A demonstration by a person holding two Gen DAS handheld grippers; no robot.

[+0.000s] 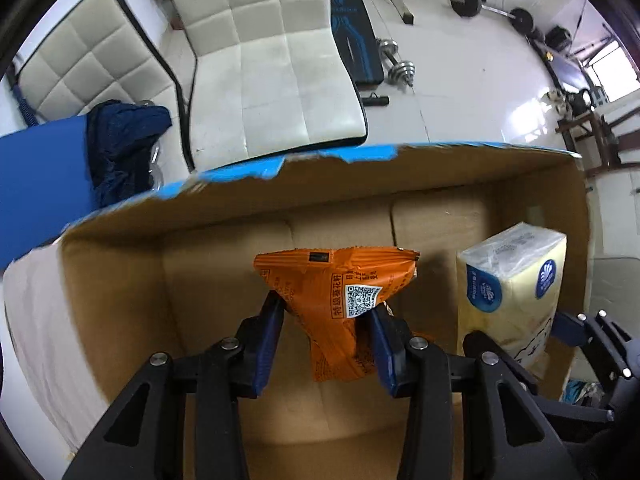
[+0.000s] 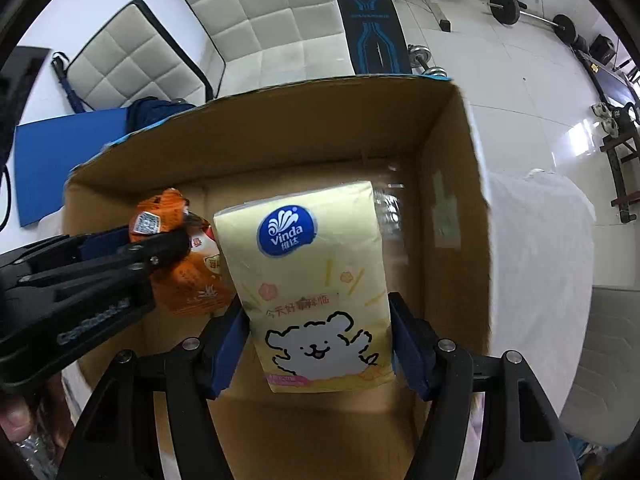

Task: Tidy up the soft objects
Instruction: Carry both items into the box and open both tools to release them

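This looks like a room in a home, partly used as a gym. Two cream quilted leather seat cushions (image 1: 276, 56) lie on the glossy white tiled floor (image 1: 472, 80). Beyond them are a black and blue padded weight bench (image 2: 370, 20), a chrome dumbbell (image 1: 396, 66) and a long barbell with black plates (image 1: 492, 10) near the far wall.

Both wrist views look forward and down into the open cardboard box (image 1: 420, 216) from close above its near edge. Each catches the other tool: right tool (image 1: 520, 332) at 3 o'clock, left tool (image 2: 160, 240) at 9 o'clock.
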